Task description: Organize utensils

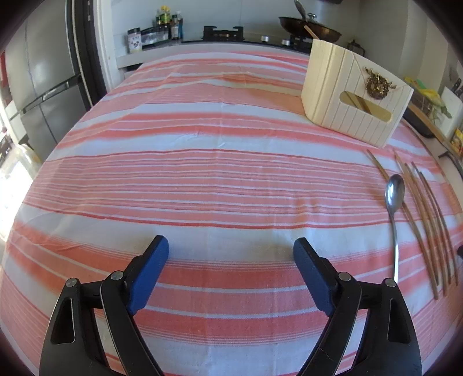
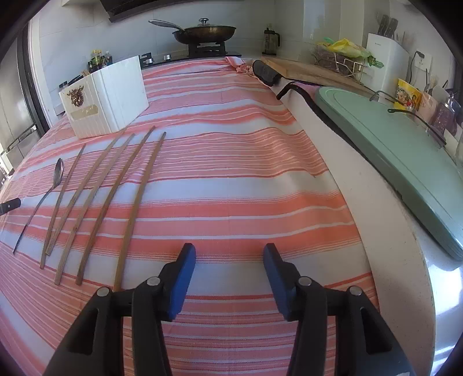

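A steel spoon (image 1: 395,192) (image 2: 59,170) and several long wooden chopsticks (image 1: 428,219) (image 2: 139,185) lie side by side on the red-and-white striped cloth (image 1: 202,173) (image 2: 231,179). Behind them stands a white slatted utensil holder (image 1: 347,95) (image 2: 115,95) with a wooden handle sticking out of its top. My left gripper (image 1: 231,241) hovers over bare cloth well to the left of the spoon, open wide and holding nothing. My right gripper (image 2: 229,247) sits just right of the nearest chopstick, open, with only cloth between its blue pads.
A green board (image 2: 390,162) lies on the counter along the cloth's right edge, with a black cable (image 2: 303,98) beside it. A lidded wok (image 2: 205,31) sits on the stove at the back. Bottles (image 1: 167,26) and a fridge (image 1: 43,86) are at the far left.
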`<state>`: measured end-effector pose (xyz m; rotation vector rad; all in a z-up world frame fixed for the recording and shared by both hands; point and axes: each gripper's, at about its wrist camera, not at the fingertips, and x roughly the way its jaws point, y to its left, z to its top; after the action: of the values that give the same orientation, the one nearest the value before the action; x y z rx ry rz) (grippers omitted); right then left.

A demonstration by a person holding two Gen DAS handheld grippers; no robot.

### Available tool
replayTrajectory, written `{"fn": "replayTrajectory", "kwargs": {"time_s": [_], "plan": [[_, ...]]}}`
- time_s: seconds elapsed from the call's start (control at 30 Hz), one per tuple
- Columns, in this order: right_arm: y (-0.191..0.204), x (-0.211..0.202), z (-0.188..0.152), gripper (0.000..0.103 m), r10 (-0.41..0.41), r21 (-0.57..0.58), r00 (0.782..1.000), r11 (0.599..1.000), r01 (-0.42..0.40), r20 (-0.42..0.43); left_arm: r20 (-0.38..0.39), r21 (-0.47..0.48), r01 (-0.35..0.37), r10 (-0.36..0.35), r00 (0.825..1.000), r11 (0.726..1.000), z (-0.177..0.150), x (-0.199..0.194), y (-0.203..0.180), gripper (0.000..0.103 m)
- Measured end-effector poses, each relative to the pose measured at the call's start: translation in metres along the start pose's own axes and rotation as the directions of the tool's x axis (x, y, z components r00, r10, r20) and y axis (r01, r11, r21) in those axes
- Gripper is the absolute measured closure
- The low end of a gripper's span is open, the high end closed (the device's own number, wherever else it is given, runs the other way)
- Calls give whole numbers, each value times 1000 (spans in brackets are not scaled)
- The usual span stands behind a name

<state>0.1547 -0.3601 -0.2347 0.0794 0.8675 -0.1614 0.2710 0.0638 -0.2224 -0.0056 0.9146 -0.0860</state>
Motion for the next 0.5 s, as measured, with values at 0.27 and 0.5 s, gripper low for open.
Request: {"fn": "replayTrajectory", "kwargs": {"time_s": [0.27,0.5], "plan": [[4,3,0,48,-9,-14,1000,1000,9,0,-9,13,5,-5,1000,1000,-2,1,-1,5],[3,2,0,48,-10,-17,1000,1000,10,1,-8,13,5,-5,1000,1000,-2,1,-1,5]]}}
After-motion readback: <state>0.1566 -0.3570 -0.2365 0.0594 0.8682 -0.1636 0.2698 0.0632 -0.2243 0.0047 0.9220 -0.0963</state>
